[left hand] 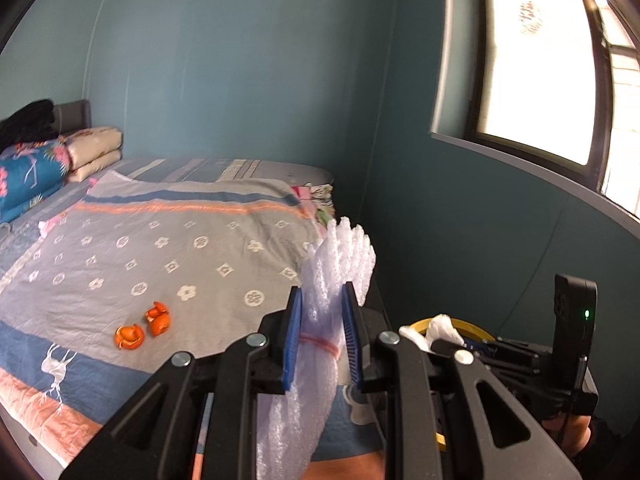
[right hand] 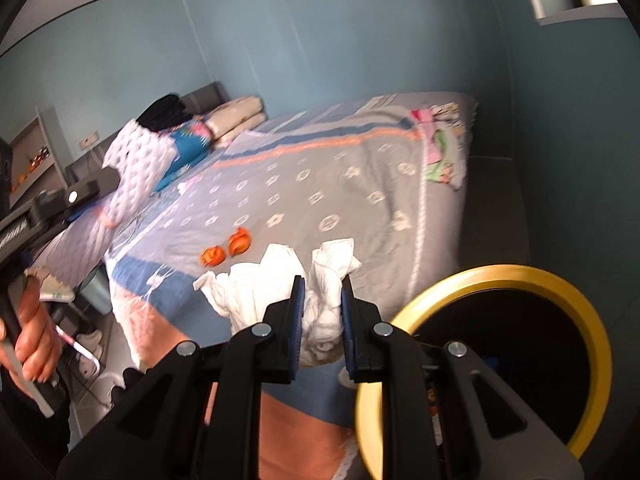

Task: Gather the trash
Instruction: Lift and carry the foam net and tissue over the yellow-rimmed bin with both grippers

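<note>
My left gripper [left hand: 322, 338] is shut on a roll of white bubble wrap [left hand: 340, 264] bound with a pink band; it also shows in the right wrist view [right hand: 136, 168]. My right gripper [right hand: 322, 320] is shut on crumpled white tissue [right hand: 276, 284], held above the bed near a round bin with a yellow rim [right hand: 500, 276]. The bin [left hand: 472, 326] and the tissue [left hand: 440, 328] show low right in the left wrist view. Two pieces of orange peel [left hand: 144, 326] lie on the bed cover [left hand: 160, 248], and in the right wrist view [right hand: 228, 250] left of the tissue.
Folded quilts and pillows [left hand: 60, 160] are stacked at the head of the bed. A window [left hand: 540, 80] is on the right wall. A shelf [right hand: 32, 160] stands by the far left wall. Small clothes [right hand: 436, 156] lie at the bed's far corner.
</note>
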